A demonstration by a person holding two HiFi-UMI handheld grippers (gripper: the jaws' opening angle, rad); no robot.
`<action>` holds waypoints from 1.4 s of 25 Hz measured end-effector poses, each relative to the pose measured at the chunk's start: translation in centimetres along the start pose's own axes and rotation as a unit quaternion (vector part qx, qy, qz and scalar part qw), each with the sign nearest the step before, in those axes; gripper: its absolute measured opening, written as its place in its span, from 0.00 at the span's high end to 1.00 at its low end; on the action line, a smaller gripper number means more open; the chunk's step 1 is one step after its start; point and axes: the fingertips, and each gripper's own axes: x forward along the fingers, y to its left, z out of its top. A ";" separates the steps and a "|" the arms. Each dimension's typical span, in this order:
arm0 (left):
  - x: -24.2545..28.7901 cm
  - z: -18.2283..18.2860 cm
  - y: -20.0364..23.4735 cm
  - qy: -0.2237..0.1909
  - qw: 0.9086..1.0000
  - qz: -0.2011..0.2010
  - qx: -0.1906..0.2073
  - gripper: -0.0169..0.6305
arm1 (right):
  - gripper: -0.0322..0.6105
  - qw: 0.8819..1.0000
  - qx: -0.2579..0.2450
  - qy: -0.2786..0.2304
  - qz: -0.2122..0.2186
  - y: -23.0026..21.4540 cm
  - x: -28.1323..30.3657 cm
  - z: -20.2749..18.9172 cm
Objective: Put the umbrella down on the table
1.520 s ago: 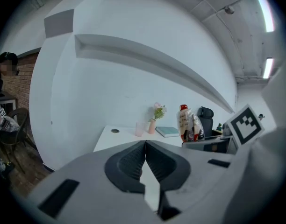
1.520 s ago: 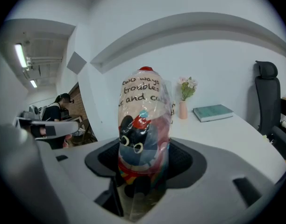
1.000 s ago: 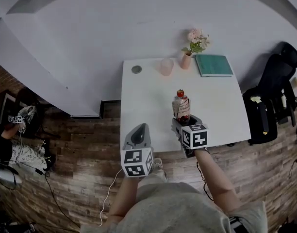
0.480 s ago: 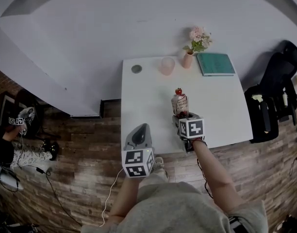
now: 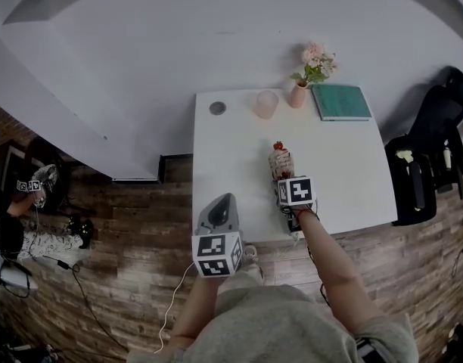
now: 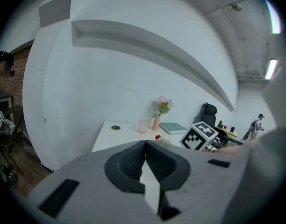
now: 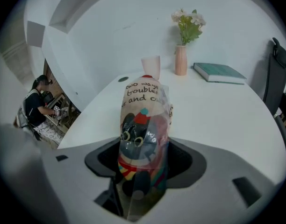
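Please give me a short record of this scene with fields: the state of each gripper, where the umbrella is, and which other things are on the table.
left gripper: jaws together, nothing between them, near the table's front edge
right gripper: shut on the umbrella, over the table
umbrella: folded, in a printed sleeve, red tip pointing away from the person; contact with the table cannot be told
table: white; along its far edge a small round dark object, pink cup, vase with flowers, green book
task state: umbrella not yet released
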 end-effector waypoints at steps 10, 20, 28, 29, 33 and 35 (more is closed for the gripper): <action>0.1 -0.3 0.4 0.004 1.000 0.006 0.000 0.96 | 0.53 1.000 0.007 0.017 -0.004 -0.4 1.4 -1.0; -0.9 -0.3 0.3 0.003 1.000 0.012 -0.002 0.96 | 0.50 1.000 0.008 0.011 -0.009 -0.5 1.2 -0.8; -2.4 -0.6 -0.4 -0.002 1.000 0.011 -0.003 0.96 | 0.49 0.999 -0.023 -0.031 -0.023 -0.3 -1.2 0.3; -2.7 -0.6 -0.6 -0.002 1.000 0.010 -0.003 0.96 | 0.49 0.999 -0.023 -0.036 -0.021 -0.2 -1.7 0.4; -4.0 -1.0 -1.7 -0.006 1.000 0.007 0.001 0.96 | 0.49 0.998 -0.019 -0.059 -0.012 0.3 -3.8 0.2; -4.6 -1.2 -2.1 -0.007 1.000 0.007 0.003 0.96 | 0.49 0.997 -0.017 -0.072 -0.007 0.7 -5.0 0.0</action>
